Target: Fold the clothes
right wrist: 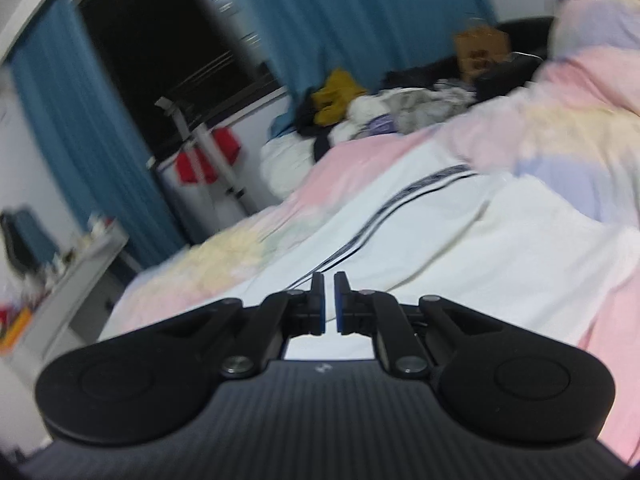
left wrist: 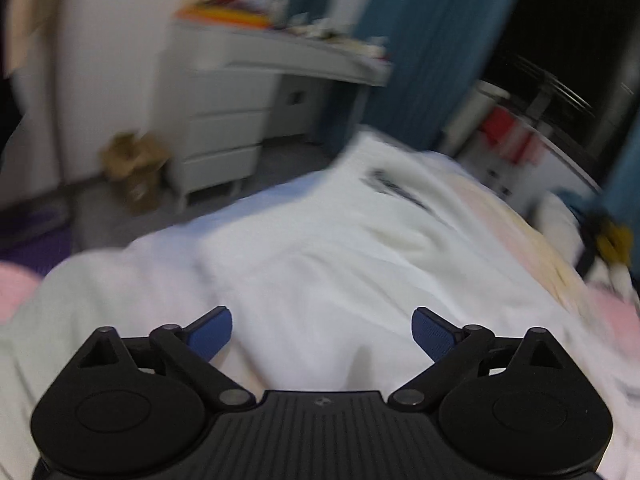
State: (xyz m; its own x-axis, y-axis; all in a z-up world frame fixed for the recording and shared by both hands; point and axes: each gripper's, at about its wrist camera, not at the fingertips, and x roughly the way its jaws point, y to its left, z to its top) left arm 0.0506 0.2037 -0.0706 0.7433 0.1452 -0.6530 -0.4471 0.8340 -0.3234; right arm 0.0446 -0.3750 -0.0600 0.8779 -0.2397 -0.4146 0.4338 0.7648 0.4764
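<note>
A white garment (left wrist: 320, 248) with a dark printed band lies spread on the bed. In the right wrist view it (right wrist: 460, 240) shows a dark striped trim (right wrist: 400, 204). My left gripper (left wrist: 322, 332) is open, its blue pads wide apart just above the white cloth, holding nothing. My right gripper (right wrist: 329, 300) has its jaws nearly together with a narrow gap, low over the garment's edge near the striped trim. I cannot tell whether cloth is pinched between them. Both views are blurred.
The bed has a pastel pink, yellow and lilac duvet (right wrist: 560, 128). A pile of clothes (right wrist: 380, 108) and a paper bag (right wrist: 480, 48) lie at its far side. A grey drawer desk (left wrist: 224, 128), blue curtains (left wrist: 432, 40) and a drying rack (right wrist: 208, 148) stand beyond.
</note>
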